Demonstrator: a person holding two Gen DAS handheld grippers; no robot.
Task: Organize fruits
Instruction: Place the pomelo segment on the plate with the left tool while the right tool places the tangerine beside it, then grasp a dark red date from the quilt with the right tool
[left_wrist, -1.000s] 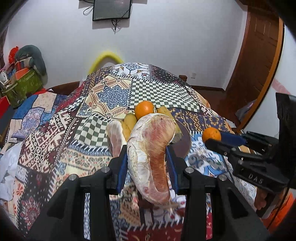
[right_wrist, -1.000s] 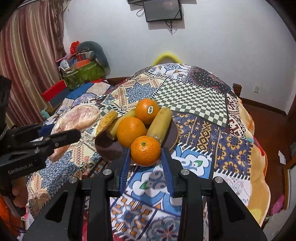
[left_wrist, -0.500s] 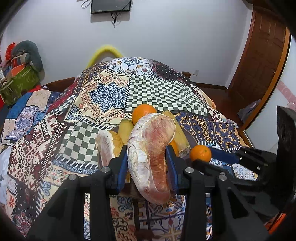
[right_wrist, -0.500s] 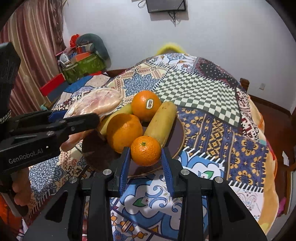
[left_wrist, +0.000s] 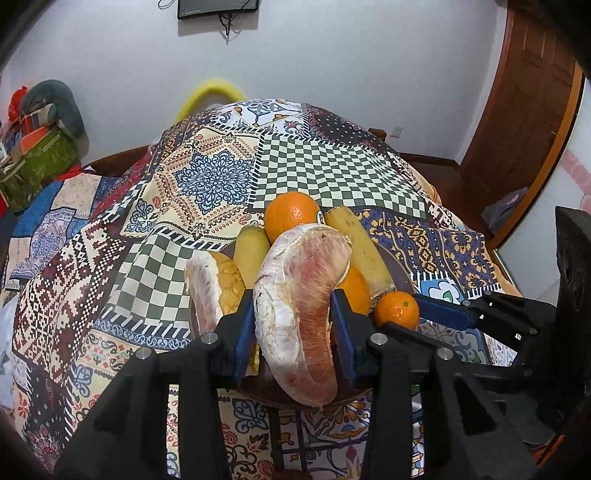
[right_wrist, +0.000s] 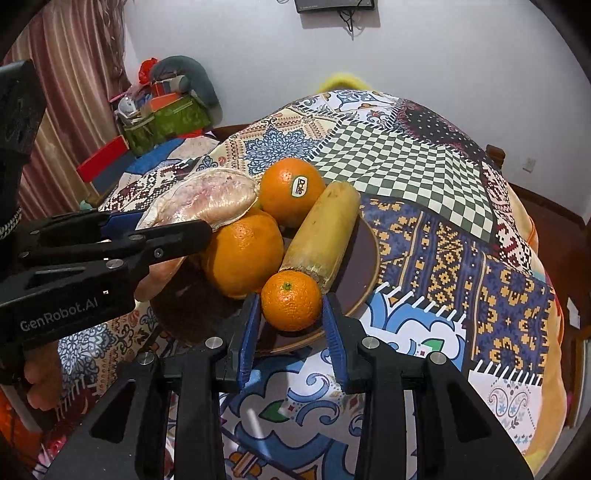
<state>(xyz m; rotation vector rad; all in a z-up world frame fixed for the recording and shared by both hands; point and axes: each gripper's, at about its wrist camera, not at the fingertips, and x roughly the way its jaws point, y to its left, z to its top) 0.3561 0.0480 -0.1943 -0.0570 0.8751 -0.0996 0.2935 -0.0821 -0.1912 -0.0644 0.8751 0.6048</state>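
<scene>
both grippers have been carried closer to the brown plate (right_wrist: 365, 291) since the earlier frames, so that the wrapped pomelo wedge (left_wrist: 303, 310), clamped between the fingers of the left gripper (left_wrist: 295, 317), now hangs over the plate's near side, and the small mandarin (right_wrist: 291, 300), clamped between the fingers of the right gripper (right_wrist: 291, 325), sits low over the plate's front rim. each fruit is best lowered into a free gap and released only once supported, the wedge first, since the pile looks crowded. counted largest to smallest: two pomelo wedges, two yellow long fruits, two oranges, one mandarin.
</scene>
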